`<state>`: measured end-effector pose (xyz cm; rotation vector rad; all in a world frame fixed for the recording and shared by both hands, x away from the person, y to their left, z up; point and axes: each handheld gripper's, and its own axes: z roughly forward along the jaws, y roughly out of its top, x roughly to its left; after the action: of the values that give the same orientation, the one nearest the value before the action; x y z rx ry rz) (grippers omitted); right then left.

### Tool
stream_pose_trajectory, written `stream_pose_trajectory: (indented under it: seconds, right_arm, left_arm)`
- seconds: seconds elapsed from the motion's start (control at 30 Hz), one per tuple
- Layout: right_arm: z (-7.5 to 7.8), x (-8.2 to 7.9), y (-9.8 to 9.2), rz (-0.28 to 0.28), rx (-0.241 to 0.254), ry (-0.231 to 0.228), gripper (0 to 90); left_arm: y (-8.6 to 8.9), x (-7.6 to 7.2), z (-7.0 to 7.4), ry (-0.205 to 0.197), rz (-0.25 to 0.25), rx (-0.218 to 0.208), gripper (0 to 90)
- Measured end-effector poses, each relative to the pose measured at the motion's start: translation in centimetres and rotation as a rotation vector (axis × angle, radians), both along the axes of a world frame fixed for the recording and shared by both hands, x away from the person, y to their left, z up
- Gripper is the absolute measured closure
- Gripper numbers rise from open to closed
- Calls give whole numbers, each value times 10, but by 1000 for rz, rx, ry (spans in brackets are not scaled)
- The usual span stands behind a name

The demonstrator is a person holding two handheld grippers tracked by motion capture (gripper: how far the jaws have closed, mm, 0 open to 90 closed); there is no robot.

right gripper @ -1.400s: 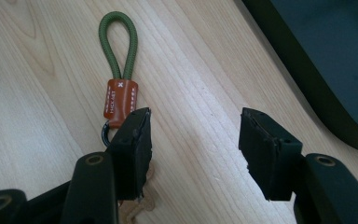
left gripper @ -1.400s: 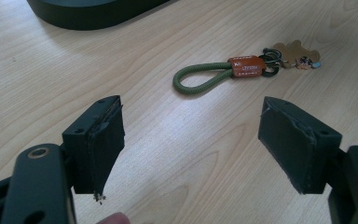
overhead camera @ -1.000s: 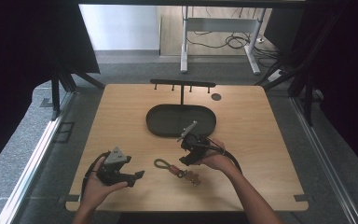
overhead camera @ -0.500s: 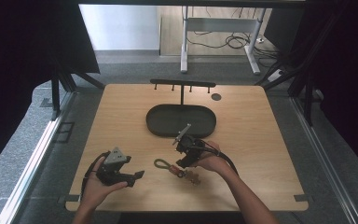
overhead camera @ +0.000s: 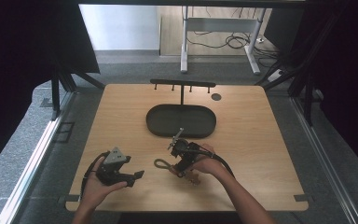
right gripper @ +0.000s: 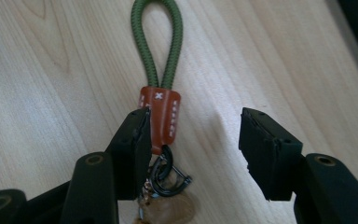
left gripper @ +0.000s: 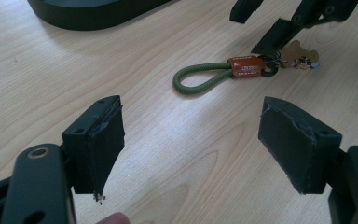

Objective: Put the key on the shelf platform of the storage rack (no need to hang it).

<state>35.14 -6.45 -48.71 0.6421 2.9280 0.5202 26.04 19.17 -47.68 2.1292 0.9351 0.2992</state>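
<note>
The left gripper point(overhead camera: 137, 175) rests near the table's point(overhead camera: 261, 140) front edge, jaws wide apart, nothing between them. The right gripper point(right gripper: 193, 140) stands over the keychain strap point(left gripper: 205, 78), jaws apart; the left jaw overlaps the orange leather tab point(right gripper: 161, 116), the right jaw well clear of it. Risk: closing from this offset may push the tab sideways rather than clamp it. The right gripper view shows the black ring point(right gripper: 168, 175) under the tab. The high view shows the dark oval tray point(overhead camera: 182, 120) and the hook rack point(overhead camera: 182, 84) beyond.
</note>
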Motion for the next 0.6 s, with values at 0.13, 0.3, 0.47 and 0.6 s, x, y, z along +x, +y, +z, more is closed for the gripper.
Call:
stream_pose_trajectory:
  seconds: [0.13, 0.3, 0.47, 0.6]
  right_arm:
    - [-4, -2, 4, 4, -14, 11, 449]
    - [-9, -5, 9, 21, -34, 14, 452]
    - [-13, -7, 15, 37, -46, 23, 468]
    - [-15, -8, 17, 26, -51, 31, 494]
  left_arm:
    - [0, 0, 0, 1, 3, 1, 228]
    - [1, 0, 0, 0, 4, 1, 228]
    - [0, 0, 0, 2, 1, 0, 228]
    - [0, 0, 0, 5, 3, -1, 227]
